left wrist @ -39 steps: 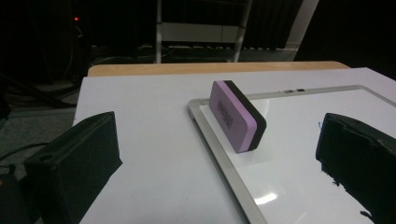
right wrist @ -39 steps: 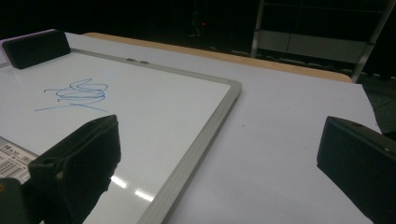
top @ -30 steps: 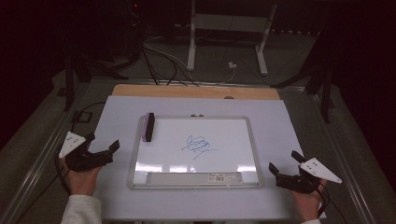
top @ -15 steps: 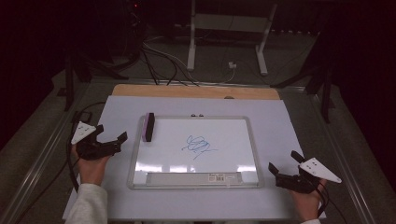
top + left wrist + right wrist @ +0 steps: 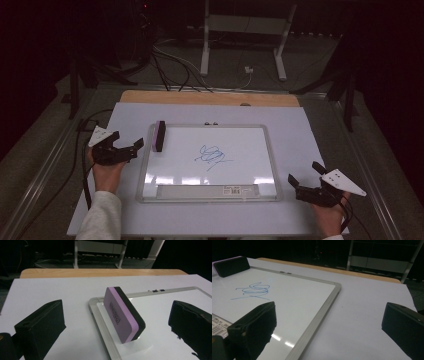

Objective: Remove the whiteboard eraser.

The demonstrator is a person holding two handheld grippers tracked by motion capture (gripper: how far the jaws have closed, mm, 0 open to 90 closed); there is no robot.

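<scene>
The eraser [image 5: 124, 315] is standing on its long edge at the left rim of the whiteboard [image 5: 270, 150], purple face toward the left gripper [image 5: 127, 145]. That gripper is hovering just beside it with jaws spread wide, and the eraser is sitting ahead of the gap between them, not touching either. The whiteboard is lying flat on the tabletop [image 5: 310, 125] and carrying a blue scribble [image 5: 212, 155] near its middle. The right gripper [image 5: 305, 180] is resting near the board's lower right corner, jaws wide and holding nothing.
</scene>
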